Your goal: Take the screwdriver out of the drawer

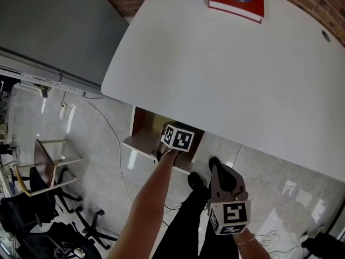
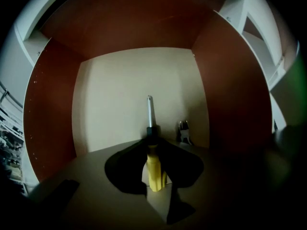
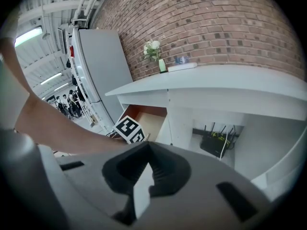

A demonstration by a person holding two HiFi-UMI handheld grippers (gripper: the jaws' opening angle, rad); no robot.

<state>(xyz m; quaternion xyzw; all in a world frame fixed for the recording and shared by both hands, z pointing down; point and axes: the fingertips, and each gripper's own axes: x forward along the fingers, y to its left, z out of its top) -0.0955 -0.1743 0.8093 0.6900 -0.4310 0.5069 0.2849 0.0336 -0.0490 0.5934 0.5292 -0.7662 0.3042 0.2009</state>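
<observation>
The drawer under the white table stands pulled out, with red-brown walls and a pale floor. In the left gripper view, a screwdriver with a yellow handle, black collar and metal shaft lies in it, pointing away. My left gripper points steeply down into the drawer and its dark pads close on the yellow handle. In the head view its marker cube hides the jaws and the screwdriver. My right gripper hangs outside, to the right of the drawer, shut on nothing.
A small metal tool lies to the right of the shaft. A red book with a tape roll lies at the table's far edge. Office chairs and a cable are on the floor at left. A router sits under the table.
</observation>
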